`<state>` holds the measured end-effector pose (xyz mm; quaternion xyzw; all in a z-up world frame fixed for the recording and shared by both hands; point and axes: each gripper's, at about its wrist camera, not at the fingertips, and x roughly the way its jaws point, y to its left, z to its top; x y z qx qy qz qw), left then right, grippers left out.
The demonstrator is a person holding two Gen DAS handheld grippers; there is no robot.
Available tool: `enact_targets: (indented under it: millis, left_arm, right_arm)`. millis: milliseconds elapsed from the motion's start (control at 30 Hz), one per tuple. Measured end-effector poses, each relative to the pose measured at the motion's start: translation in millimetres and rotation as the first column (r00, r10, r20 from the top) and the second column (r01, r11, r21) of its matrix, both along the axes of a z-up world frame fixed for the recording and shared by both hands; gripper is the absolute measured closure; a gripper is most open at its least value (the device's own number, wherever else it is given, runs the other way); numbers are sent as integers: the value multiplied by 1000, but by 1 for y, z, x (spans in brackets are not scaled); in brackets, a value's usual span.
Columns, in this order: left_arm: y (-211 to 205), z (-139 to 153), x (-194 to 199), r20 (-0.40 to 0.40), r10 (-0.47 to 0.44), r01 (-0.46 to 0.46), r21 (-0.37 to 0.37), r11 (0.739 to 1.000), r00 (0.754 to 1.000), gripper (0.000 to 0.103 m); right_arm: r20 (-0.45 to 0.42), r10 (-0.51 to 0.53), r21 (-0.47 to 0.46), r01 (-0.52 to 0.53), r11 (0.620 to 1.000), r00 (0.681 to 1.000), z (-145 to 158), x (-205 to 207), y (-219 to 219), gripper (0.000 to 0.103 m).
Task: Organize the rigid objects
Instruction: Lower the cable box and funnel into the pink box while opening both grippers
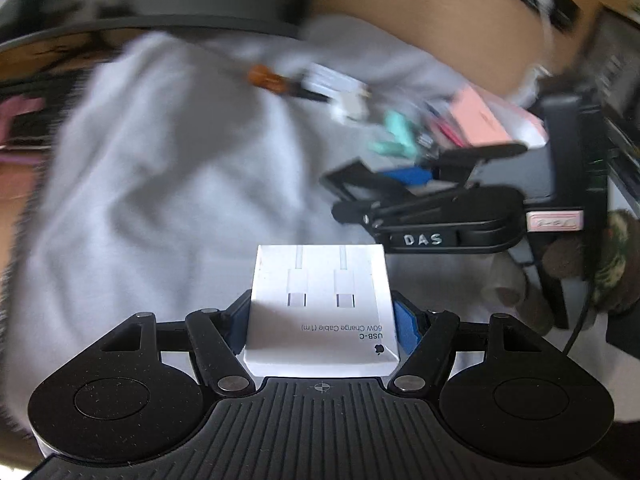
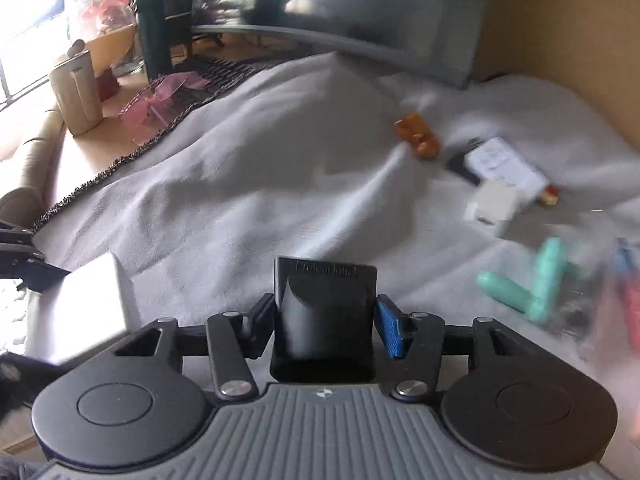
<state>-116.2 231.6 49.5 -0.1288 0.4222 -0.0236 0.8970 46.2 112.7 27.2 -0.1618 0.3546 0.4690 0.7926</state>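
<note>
In the left wrist view my left gripper (image 1: 320, 320) is shut on a white USB-C charge cable box (image 1: 320, 280), its blue pads pressing both sides. The same box (image 2: 92, 304) shows at the left edge of the right wrist view. My right gripper (image 2: 326, 328) is shut on a black open-topped plastic case (image 2: 324, 300), held upright between its pads. From the left wrist view, the right gripper (image 1: 360, 192) reaches in from the right, marked "DAS", low over a pale grey blanket (image 2: 240, 180).
Loose items lie on the blanket to the right: an orange piece (image 2: 418, 138), a flat white box (image 2: 504, 164), a white adapter (image 2: 494, 202), teal pieces (image 2: 532, 288) and a pink box (image 1: 480, 120). A dark screen (image 2: 380, 20) stands behind. A beige cylinder (image 2: 76, 92) stands far left.
</note>
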Motion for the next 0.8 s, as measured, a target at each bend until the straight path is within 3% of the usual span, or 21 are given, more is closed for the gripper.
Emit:
enact_targets:
  millis: [100, 167, 200, 333, 400, 500, 600, 700, 800]
  left_arm:
    - [-25, -6, 21, -57, -140, 137, -52, 989, 989, 29]
    - [-54, -5, 39, -68, -262, 258, -67, 964, 963, 29]
    - [-66, -4, 47, -67, -309, 305, -68, 950, 949, 29]
    - [-133, 8, 95, -27, -450, 449, -33, 893, 893, 29]
    - [-162, 18, 123, 9, -451, 451, -5, 892, 892, 29]
    - [-191, 35, 162, 65, -428, 430, -19, 903, 901, 29]
    - [-210, 59, 202, 141, -389, 398, -48, 916, 911, 29]
    - [-225, 84, 241, 258, -319, 334, -17, 942, 912, 29]
    - [-250, 82, 284, 224, -308, 308, 35, 951, 925, 28]
  right_arm:
    - [9, -75, 1, 75, 997, 997, 15, -11, -42, 50]
    - [15, -162, -24, 162, 986, 987, 23, -18, -79, 52]
    - [23, -205, -37, 206, 978, 979, 27, -22, -97, 58]
    - [73, -386, -89, 392, 916, 920, 35, -34, -184, 58]
    - [93, -446, -86, 453, 887, 890, 36, -39, -225, 58]
    - [82, -511, -63, 516, 854, 856, 31, -37, -276, 59]
    - [20, -580, -25, 580, 814, 814, 27, -33, -312, 59]
    - [-3, -561, 14, 561, 827, 828, 23, -34, -325, 59]
    - [-28, -539, 35, 539, 841, 842, 20, -31, -329, 59]
